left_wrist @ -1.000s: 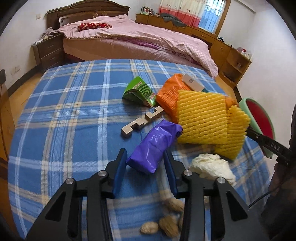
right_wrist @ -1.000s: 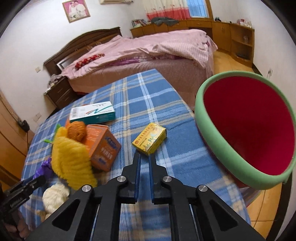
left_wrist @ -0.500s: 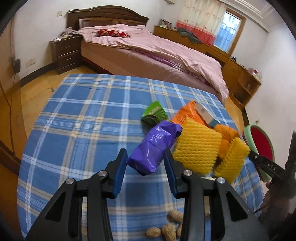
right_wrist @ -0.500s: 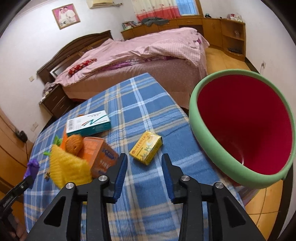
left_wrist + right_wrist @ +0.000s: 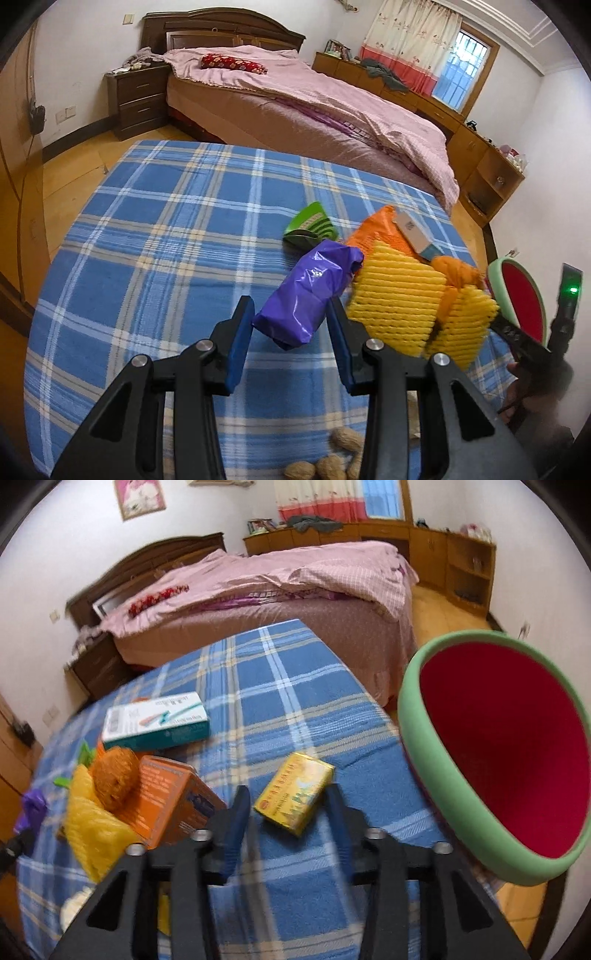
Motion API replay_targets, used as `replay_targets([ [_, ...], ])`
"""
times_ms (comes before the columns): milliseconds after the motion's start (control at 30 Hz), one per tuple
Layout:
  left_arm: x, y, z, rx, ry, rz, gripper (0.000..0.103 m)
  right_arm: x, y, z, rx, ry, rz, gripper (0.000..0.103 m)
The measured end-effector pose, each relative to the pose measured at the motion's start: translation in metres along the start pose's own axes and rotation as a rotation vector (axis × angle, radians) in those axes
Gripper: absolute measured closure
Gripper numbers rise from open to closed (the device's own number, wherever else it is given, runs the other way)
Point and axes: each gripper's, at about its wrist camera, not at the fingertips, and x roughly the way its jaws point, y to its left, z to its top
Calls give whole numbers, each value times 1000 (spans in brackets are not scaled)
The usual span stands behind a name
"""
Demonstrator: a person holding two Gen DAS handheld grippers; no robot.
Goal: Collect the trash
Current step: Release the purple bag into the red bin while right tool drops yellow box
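Note:
My left gripper (image 5: pixel 290 332) is shut on a crumpled purple plastic bag (image 5: pixel 310 295) and holds it above the blue plaid table (image 5: pixel 166 240). In the right wrist view a small yellow box (image 5: pixel 295 797) lies flat on the cloth between the fingers of my right gripper (image 5: pixel 287 812). Those jaws are closing, and a gap still shows beside the left pad. A bin with a green rim (image 5: pixel 417 738) and a red inside stands off the table's right edge. It also shows in the left wrist view as the bin (image 5: pixel 517 295).
A yellow foam net (image 5: pixel 399 306), an orange box (image 5: pixel 166 797), a white and teal box (image 5: pixel 155 722) and a green packet (image 5: pixel 312 225) crowd the table's middle. Peanuts (image 5: pixel 332 461) lie near the front edge. A bed (image 5: pixel 314 107) stands behind the table.
My left gripper has lifted the purple bag off the cloth and tilted upward. My right gripper went from shut to open and moved forward around the yellow box.

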Motion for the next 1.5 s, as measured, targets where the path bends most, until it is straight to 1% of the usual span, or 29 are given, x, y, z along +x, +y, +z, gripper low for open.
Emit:
replay_targets([
  [67,-6,-6,-3,8,-3,-8,62,-2,0,-1,-14,18,20,67],
  [167,-14,-13,-6,21,-6,-18,62,-14,-8,-6,6,28,79,67],
  [267,-23,-24,-7,45,-14,-26,62,-33,-13,-12,-3,7,115,67],
  [567,-48,-66,-19,111,-9,-114,62,-89,-29,-38,20,-36,188,67],
  [800,-52,-104,-29,173,11,-168,62,-119,-59,-44,72,-89,196,67],
  [967,-42,-136,-34,203,53,-226,63,-129,-88,-43,121,-120,196,67],
  [1067,-31,-159,-35,238,85,-254,63,-131,-108,-42,154,-133,188,67],
  [1367,8,-228,-34,319,131,-286,63,-126,-163,-31,224,-158,135,67],
  [1500,24,-256,-30,346,139,-284,63,-121,-181,-27,243,-164,111,67],
])
